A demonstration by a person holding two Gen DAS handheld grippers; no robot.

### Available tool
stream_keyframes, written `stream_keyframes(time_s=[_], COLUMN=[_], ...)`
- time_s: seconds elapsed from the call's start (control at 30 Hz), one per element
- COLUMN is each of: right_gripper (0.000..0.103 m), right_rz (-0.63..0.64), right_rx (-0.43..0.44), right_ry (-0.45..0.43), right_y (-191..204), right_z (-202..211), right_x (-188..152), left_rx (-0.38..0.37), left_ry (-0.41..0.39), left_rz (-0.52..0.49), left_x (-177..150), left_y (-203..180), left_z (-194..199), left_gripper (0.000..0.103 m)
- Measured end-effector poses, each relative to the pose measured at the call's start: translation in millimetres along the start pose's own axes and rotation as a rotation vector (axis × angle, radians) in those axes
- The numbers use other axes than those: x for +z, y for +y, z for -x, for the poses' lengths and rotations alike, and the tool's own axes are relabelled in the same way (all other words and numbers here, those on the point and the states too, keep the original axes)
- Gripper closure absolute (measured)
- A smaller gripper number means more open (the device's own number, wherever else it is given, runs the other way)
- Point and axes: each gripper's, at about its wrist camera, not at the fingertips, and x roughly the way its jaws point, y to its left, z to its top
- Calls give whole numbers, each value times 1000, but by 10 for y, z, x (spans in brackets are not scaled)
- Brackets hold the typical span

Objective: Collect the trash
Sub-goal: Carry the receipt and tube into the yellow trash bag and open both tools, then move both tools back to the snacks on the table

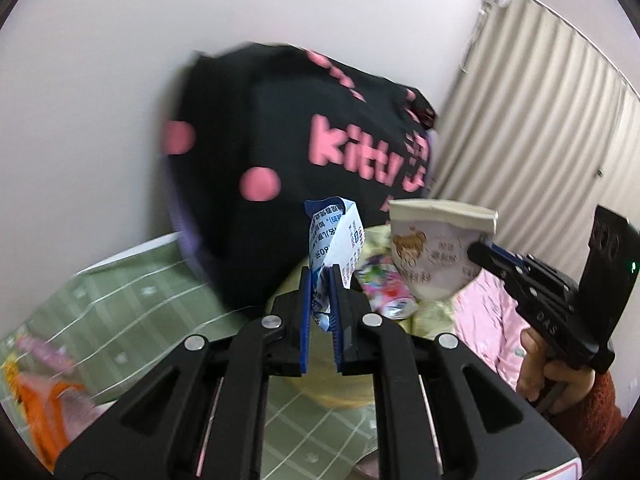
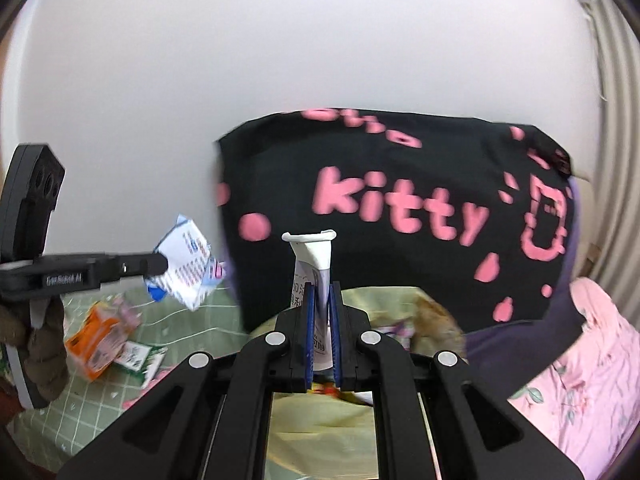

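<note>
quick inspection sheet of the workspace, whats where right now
surface: green checked sheet, pink floral bedding
job's things: blue-white wrapper in left tongs; flattened paper cup in right tongs; yellow trash bag below them
clutter: orange carton, green packet lying on the sheet
grippers: both shut on trash
cables: nothing seen
surroundings: black pink-lettered pillow, white wall, curtain

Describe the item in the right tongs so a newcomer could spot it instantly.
Start at the black pillow with pink "kitty" lettering against the wall. In front of it, held up over the yellow bag, the right tongs pinch a flattened white paper cup. Unlike the blue-and-white wrapper in the left tongs, it has a rolled rim and a cartoon girl print.
</note>
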Motion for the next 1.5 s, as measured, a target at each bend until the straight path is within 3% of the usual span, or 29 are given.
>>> stream_keyframes(time_s=[0.27, 0.5, 0.73, 0.93, 1.1, 1.17, 1.2, 1.23, 1.5], right_gripper=[95, 95, 95, 95, 94, 80, 66, 63, 63], right_rz=[-70, -83, -93, -88, -73, -69, -69, -70, -41], right_rx=[-62, -44, -27, -18, -40, -54, -55, -53, -49], right_ry=[37, 112, 175, 202, 212, 213, 214, 214, 177], right_y=[-489, -598, -676, -676, -630, -614, -606, -584, -345], right_z=[-104, -438, -742, -835, -828, -822, -820, -812, -735], right_x=[-96, -266, -437, -490, -523, -531, -530, -536, -475], left_rx=[-103, -21, 25, 0, -99, -115, -106, -94, 88], left_ry=[129, 254, 270, 262, 234, 214, 196, 183, 57], left_rz=[-55, -106, -113, -84, -34, -31, -34, -35, -11], left_x=[-41, -199, -149, -113, -84, -88, -93, -98, -183], left_y=[-353, -347, -192, -119, -84, -88, -95, -97, 140], left_z=[-762, -1399, -1625, -1652, -1492, -1391, -1312, -1259, -694], left_gripper=[94, 94, 94, 94, 84, 73, 71, 70, 64])
